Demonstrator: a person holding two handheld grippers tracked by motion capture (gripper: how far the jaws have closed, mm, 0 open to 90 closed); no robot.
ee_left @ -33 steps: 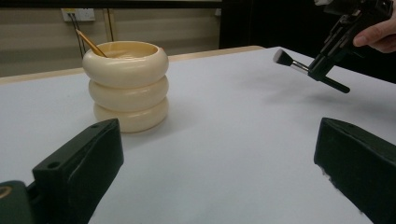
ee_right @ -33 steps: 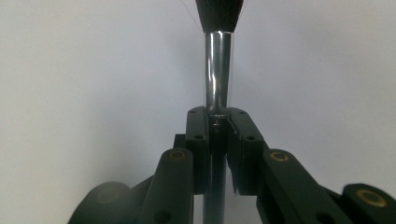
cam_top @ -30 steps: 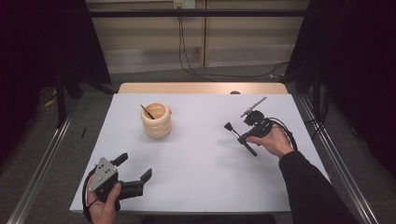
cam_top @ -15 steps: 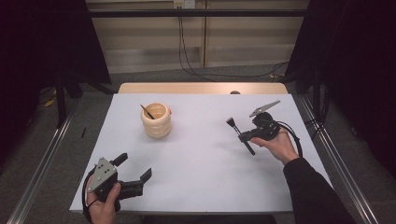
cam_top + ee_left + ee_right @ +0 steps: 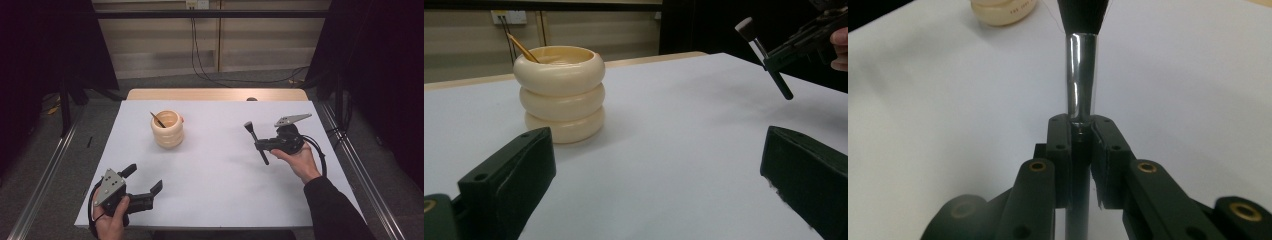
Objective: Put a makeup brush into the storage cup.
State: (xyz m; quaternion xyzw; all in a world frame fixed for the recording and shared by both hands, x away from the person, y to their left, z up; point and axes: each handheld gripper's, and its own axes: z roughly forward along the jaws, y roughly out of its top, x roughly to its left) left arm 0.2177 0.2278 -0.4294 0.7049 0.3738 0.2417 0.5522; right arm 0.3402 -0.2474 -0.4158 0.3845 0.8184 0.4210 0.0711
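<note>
Two grippers are in hand above the white table (image 5: pixel 220 185). The right gripper (image 5: pixel 260 145), right of centre in the high view, has its fingers clenched on a makeup brush (image 5: pixel 256 142), pinching the handle just below the shiny metal ferrule, as the right gripper view shows (image 5: pixel 1080 75). In the high view the brush's long axis runs steeply up the frame, leaning slightly left: the dark bristle head (image 5: pixel 248 125) is the upper end, towards the far edge of the table, and the handle tip points down the frame towards the person. The brush is held off the table, well apart from the cream ribbed holder (image 5: pixel 167 129) in the upper left of centre, where a thin stick (image 5: pixel 158 119) leans. The left gripper (image 5: pixel 145 180), at the lower left, has its fingers spread wide with nothing between them, facing the holder (image 5: pixel 560 95).
</note>
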